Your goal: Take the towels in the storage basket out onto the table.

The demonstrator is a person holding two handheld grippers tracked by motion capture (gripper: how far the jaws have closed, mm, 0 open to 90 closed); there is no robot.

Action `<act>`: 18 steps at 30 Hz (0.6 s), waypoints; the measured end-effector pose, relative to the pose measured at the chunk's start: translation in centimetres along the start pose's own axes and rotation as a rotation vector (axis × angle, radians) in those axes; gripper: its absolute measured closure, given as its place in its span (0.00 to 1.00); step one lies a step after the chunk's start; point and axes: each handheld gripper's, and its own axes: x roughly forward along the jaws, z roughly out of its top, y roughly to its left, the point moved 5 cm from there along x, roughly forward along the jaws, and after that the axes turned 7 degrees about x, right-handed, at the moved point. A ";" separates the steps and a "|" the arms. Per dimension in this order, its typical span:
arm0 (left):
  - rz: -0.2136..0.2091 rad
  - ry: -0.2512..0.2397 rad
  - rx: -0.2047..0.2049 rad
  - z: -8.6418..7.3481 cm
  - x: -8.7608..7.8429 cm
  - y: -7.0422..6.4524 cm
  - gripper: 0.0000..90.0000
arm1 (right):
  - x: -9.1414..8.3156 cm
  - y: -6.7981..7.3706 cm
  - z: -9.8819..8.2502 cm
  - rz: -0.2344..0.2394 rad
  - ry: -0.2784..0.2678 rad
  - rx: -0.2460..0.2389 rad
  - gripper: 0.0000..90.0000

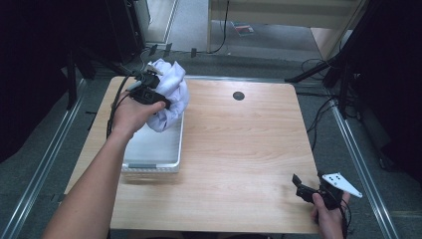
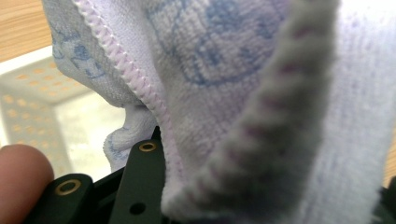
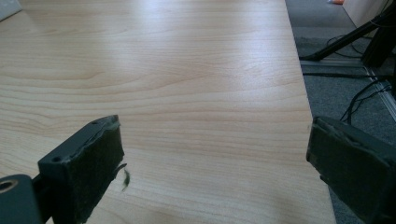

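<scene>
A white towel (image 1: pixel 170 92) with pale blue print and a lilac stitched hem hangs bunched over the far end of a white perforated basket (image 1: pixel 154 149) at the table's left. My left gripper (image 1: pixel 149 89) is shut on the towel (image 2: pixel 243 84) and holds it lifted above the basket (image 2: pixel 32 88). At the table's front right corner, my right gripper (image 1: pixel 309 188) stands open just above the wood. Its jaws (image 3: pixel 215 163) are spread wide with nothing between them.
The wooden table (image 1: pixel 239 149) has a round black grommet (image 1: pixel 238 95) near its far edge. Black stands and cables lie on the grey floor to the right (image 3: pixel 355 42) and behind the table.
</scene>
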 end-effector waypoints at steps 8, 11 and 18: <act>-0.043 -0.003 0.034 1.4 1.6 -3.5 0.68 | 0.0 0.0 0.0 0.001 -0.001 -0.001 0.04; -0.063 0.001 0.052 1.9 2.4 -5.1 0.68 | 0.0 0.0 0.0 0.002 0.000 -0.003 0.04; -0.110 0.018 0.092 2.8 4.6 -9.0 0.68 | 0.0 0.0 0.0 0.005 0.000 -0.003 0.04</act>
